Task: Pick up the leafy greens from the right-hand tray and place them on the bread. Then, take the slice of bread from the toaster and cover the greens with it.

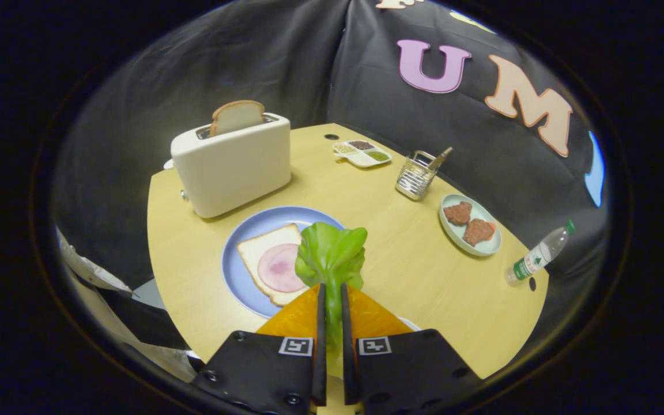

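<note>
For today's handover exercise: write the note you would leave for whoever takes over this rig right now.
Gripper: jaws shut on the leafy greens, held above the table, beside the blue plate.
Bread slice with ham lies on that plate, uncovered.
Second bread slice stands in the toaster, beyond the plate.
Done: greens picked up.
Left: lay greens on the ham slice, fetch the toaster slice, cover the greens.

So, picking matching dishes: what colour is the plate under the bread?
Light blue plate, clearest in the gripper view, just beyond the fingers.
</note>
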